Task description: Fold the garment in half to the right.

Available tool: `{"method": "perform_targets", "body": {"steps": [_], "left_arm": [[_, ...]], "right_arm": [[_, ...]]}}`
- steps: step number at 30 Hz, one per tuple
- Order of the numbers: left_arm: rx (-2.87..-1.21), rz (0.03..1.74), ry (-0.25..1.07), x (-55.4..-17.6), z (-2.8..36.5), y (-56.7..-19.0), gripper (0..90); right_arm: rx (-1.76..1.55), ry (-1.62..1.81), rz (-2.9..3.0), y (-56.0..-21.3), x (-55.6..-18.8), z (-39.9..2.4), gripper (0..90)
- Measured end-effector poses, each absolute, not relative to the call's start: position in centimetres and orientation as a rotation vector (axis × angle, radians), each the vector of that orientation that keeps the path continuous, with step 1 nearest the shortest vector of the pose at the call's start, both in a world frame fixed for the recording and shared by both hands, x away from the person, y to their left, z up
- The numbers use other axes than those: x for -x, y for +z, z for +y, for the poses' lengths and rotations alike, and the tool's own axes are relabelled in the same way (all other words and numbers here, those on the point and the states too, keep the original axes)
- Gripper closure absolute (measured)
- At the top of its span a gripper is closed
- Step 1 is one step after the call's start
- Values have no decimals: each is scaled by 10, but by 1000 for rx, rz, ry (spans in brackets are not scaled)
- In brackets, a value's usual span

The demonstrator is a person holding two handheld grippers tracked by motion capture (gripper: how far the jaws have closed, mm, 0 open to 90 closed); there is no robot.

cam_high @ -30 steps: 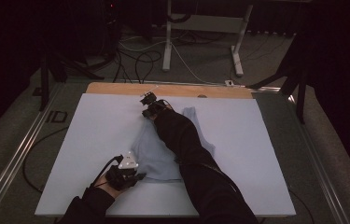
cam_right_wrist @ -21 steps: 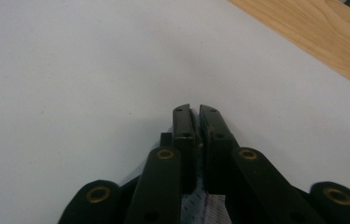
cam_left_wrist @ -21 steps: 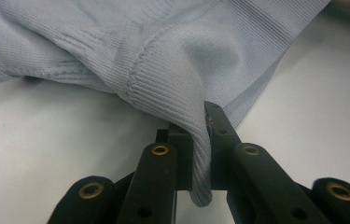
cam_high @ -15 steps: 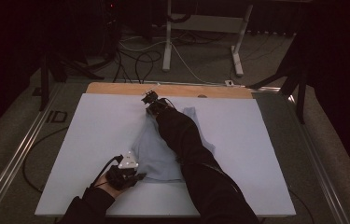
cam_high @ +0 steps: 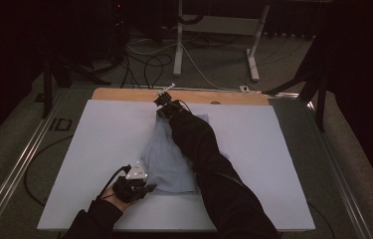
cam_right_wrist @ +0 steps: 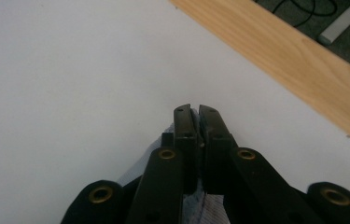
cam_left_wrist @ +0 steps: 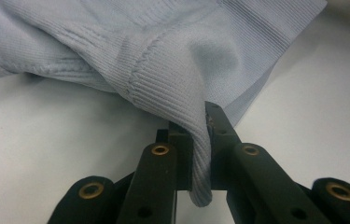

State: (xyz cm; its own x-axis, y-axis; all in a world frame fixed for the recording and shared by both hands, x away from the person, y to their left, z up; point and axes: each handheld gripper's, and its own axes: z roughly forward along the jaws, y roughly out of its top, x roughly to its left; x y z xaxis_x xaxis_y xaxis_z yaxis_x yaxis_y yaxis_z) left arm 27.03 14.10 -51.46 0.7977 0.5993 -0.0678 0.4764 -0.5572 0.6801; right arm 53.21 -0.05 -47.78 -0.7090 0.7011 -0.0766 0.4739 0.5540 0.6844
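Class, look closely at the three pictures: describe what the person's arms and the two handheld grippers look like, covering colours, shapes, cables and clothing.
Both arms wear black long sleeves. Each gripper has two flat black jaws on linked black bars with brass-coloured rivets. The left gripper carries a grey three-cornered plate on top, and a black cable trails from it. The right gripper is black too.

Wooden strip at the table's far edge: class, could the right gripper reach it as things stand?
Probably yes: the right gripper is beside the wooden strip, nothing between, though shut on the light blue garment.
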Motion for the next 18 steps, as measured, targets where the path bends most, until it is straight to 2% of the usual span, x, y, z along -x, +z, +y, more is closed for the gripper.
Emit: {"method": "perform_targets", "body": {"steps": [18], "left_arm": [[-2262, 748, 253, -268, 127, -492, 856]], "right_arm": [[-934, 1014, 2397, -444, -524, -24, 877]]}}
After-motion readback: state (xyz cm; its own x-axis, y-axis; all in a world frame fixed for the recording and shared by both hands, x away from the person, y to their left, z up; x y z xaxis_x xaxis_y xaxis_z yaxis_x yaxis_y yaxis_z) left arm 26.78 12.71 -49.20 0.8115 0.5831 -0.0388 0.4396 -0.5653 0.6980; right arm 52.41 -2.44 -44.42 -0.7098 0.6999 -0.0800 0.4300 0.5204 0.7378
